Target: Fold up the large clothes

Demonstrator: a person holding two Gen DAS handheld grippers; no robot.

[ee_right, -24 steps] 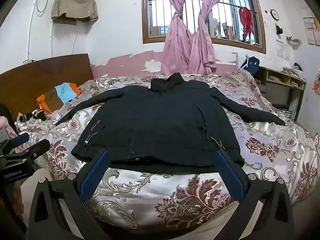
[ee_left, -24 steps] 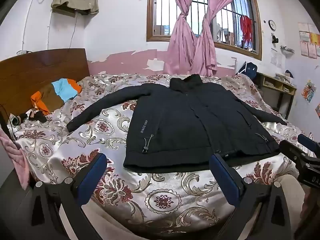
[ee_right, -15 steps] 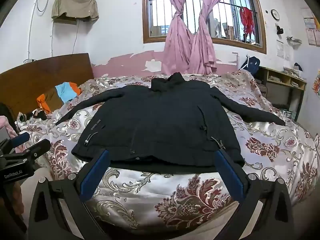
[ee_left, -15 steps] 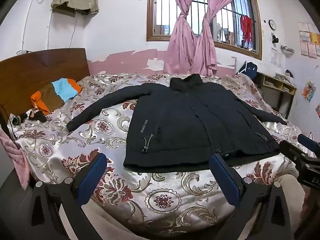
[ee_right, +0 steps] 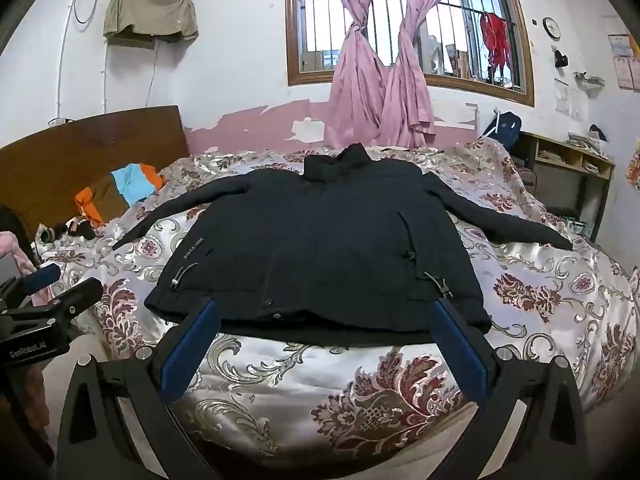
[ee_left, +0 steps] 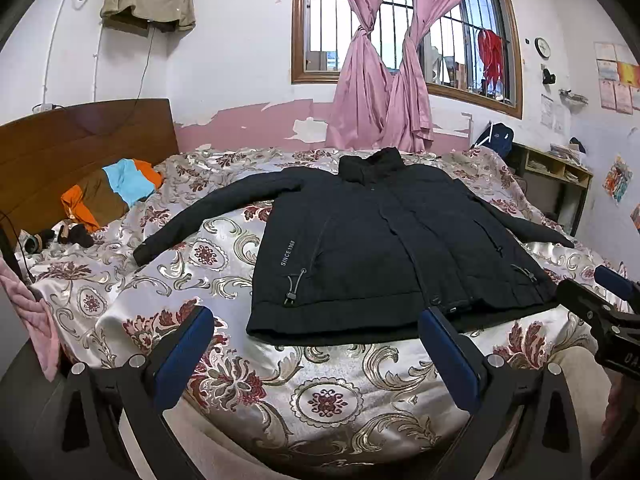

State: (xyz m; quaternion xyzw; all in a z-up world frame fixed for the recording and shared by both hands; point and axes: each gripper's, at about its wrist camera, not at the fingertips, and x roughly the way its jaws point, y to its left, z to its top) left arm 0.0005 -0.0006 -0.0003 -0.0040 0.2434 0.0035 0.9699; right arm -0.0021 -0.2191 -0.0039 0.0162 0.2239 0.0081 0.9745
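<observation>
A large black jacket [ee_left: 372, 240] lies flat and face up on the bed, collar at the far side, hem nearest me, both sleeves spread outward. It also shows in the right wrist view [ee_right: 320, 248]. My left gripper [ee_left: 316, 316] is open and empty, held just short of the hem near its left half. My right gripper [ee_right: 324, 312] is open and empty, its blue pads at the hem's edge. Each gripper shows at the edge of the other's view: the right gripper [ee_left: 600, 312] and the left gripper [ee_right: 44, 296].
The bed has a shiny floral cover [ee_left: 320, 392] and a wooden headboard [ee_left: 80, 152] on the left. Orange, blue and brown clothes [ee_left: 116, 188] lie by the headboard. A pink-curtained window [ee_left: 384, 60] is behind, and a wooden shelf [ee_left: 560, 172] stands at right.
</observation>
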